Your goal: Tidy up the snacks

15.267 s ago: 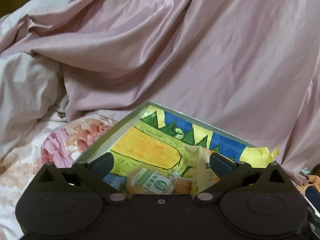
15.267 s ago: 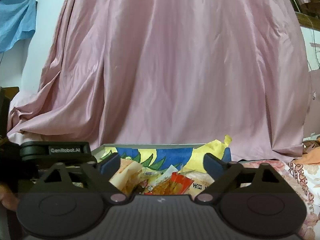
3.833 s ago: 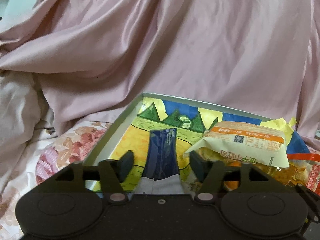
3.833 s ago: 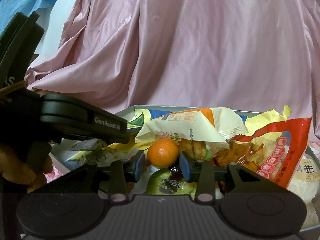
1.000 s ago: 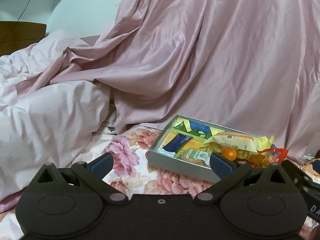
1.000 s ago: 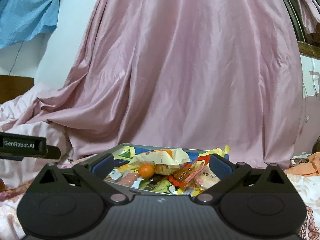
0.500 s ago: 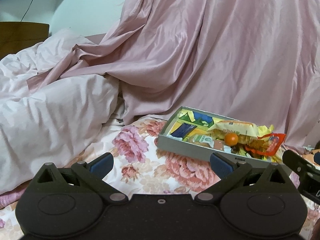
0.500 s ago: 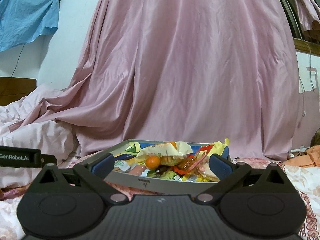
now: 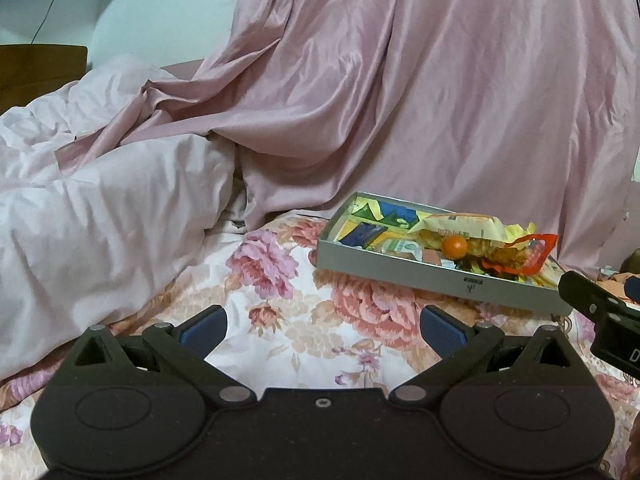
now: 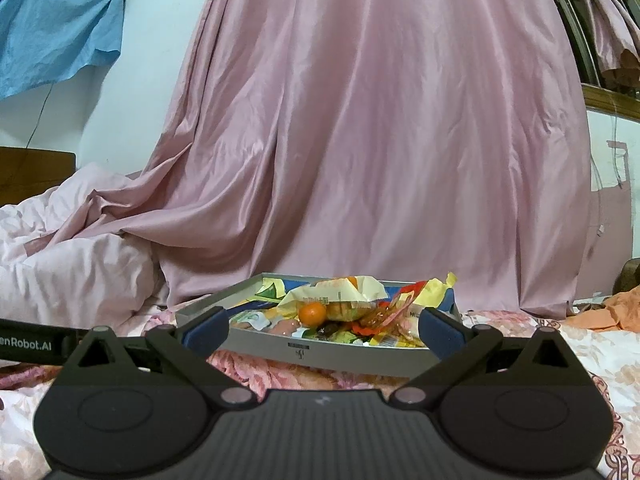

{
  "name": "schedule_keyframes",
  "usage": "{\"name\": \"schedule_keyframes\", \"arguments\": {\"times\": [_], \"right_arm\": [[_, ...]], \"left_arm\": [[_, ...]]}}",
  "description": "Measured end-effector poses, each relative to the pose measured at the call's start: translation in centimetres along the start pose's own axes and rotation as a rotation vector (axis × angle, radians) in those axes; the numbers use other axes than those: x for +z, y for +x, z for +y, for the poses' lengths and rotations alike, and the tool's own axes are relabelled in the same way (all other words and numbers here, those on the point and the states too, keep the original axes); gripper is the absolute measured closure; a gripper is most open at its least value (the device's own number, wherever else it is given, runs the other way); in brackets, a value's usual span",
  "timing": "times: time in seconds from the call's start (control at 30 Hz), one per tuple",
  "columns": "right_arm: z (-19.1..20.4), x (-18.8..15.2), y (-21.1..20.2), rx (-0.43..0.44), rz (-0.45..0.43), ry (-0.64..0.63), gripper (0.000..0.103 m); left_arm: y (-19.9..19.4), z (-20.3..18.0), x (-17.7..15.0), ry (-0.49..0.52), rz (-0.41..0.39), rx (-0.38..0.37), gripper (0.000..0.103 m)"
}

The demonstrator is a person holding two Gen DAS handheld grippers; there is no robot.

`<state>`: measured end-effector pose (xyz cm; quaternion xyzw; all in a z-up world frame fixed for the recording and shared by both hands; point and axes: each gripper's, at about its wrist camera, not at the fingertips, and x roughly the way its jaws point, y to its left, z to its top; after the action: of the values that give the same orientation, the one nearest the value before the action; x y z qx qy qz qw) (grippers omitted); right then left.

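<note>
Here both hand-held grippers (image 9: 323, 326) (image 10: 325, 327) gape empty, short of the tray's (image 10: 320, 350) near wall.

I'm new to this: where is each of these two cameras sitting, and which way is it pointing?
Left wrist view: sits on the left gripper, looking forward across the floral bedsheet; the snack tray lies ahead to the right. Its own open fingers show, plus part of the other gripper at the right edge.
Right wrist view: sits on the right gripper, facing the tray head-on before the pink curtain; its open fingers show.
Shared: tray, small orange, curtain.
</note>
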<state>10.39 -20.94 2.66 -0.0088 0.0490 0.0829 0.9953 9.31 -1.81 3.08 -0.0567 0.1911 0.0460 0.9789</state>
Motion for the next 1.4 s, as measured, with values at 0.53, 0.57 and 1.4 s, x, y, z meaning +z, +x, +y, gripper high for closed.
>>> {"name": "schedule_keyframes", "arguments": {"times": [0.53, 0.57, 1.4], "right_arm": [[1.5, -1.4, -2.8, -0.006, 0.079, -0.005, 0.000], [1.6, -1.5, -2.9, -0.008, 0.084, -0.002, 0.000], [2.7, -2.8, -3.9, -0.068, 0.114, 0.014, 0.000]], "left_arm": [[-1.6, 1.8, -1.9, -0.006, -0.005, -0.015, 0.001], [-1.7, 1.9, -2.0, -0.009, -0.003, -0.016, 0.001], [-1.8, 3.6, -4.2, 0.052, -0.004, -0.035, 0.001]]}}
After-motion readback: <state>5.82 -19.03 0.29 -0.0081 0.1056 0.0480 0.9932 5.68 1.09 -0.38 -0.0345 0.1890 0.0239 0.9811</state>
